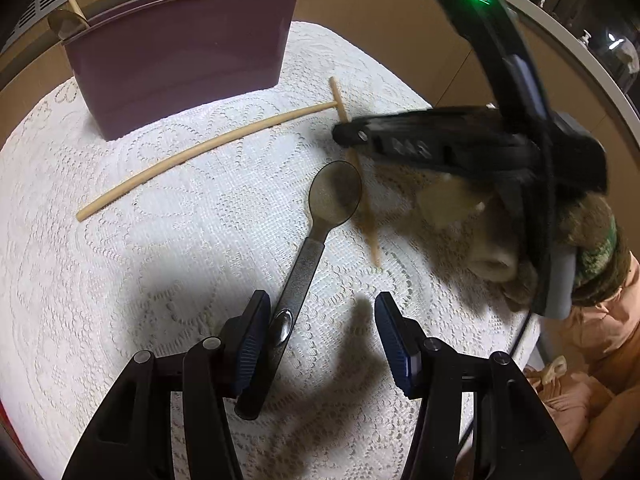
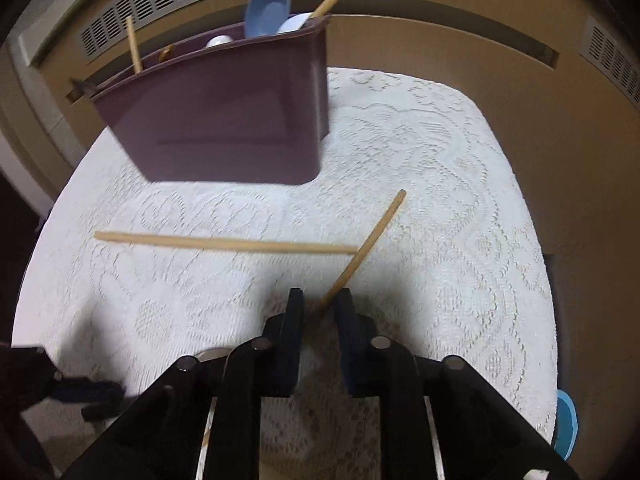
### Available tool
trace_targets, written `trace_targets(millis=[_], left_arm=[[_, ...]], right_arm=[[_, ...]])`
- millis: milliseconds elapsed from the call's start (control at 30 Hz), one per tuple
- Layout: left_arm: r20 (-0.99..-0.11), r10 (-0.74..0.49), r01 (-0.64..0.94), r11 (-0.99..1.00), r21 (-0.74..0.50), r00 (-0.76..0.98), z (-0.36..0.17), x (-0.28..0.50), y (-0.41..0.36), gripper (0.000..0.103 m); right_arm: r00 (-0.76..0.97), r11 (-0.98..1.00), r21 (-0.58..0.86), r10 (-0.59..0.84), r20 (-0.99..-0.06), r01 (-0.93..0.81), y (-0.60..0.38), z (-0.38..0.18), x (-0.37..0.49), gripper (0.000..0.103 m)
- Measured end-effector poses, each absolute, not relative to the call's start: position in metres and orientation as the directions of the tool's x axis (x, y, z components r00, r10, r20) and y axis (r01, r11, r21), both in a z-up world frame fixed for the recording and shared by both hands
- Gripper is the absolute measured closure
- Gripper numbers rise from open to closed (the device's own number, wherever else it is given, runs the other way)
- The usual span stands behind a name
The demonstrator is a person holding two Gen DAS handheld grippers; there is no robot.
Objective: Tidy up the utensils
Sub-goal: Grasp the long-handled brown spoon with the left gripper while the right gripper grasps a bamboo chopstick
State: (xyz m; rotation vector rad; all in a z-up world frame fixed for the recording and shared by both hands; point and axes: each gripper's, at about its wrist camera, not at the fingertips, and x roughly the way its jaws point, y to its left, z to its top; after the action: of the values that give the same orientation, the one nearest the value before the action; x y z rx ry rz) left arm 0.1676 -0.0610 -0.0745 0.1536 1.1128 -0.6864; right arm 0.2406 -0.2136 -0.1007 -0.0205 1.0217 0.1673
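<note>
Two views: only the left wrist camera shows the translucent brown plastic spoon (image 1: 335,196).
Left gripper (image 1: 320,334): spread, spoon handle beside its left finger.
Right gripper (image 2: 319,312): pinching a thin wooden chopstick (image 2: 366,246) on the white lace tablecloth (image 2: 460,208).
Holder: maroon plastic utensil caddy (image 2: 224,128) beyond, second chopstick (image 2: 224,243) before it.

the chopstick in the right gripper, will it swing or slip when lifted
The chopstick looks thin, rigid and light, so it probably won't bend. The right gripper has it near one end, so it may pivot. Its smooth round wood could slip or roll on the lace cloth.
</note>
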Motion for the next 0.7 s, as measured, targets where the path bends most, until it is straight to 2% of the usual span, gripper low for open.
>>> trace_targets(millis=[167,400,533,567,700], left_arm=[[-0.86,-0.422,0.59,0.785,-0.188,0.287,-0.073,0.172,-0.071,0.048],[-0.867,-0.405,0.651,0.747,-0.132,0.289,-0.072,0.206,-0.113,0.049],[-0.894,-0.329,0.655,0.754,-0.054,0.305,-0.08,0.219,-0.136,0.05],[-0.896,-0.317,0.66,0.75,-0.036,0.311,-0.081,0.219,-0.139,0.051],[-0.884,-0.314,0.661,0.751,-0.007,0.347,-0.081,0.215,-0.144,0.068]], right_arm=[[0.493,0.974,0.074,0.172,-0.853,-0.213,-0.222,-0.099,0.204,0.092],[0.506,0.975,0.079,0.175,-0.845,-0.206,-0.239,-0.094,0.17,0.093],[0.515,0.974,0.092,0.188,-0.837,-0.207,-0.241,-0.092,0.158,0.093],[0.518,0.975,0.091,0.187,-0.835,-0.204,-0.241,-0.092,0.157,0.093],[0.528,0.978,0.092,0.178,-0.831,-0.186,-0.244,-0.089,0.155,0.092]])
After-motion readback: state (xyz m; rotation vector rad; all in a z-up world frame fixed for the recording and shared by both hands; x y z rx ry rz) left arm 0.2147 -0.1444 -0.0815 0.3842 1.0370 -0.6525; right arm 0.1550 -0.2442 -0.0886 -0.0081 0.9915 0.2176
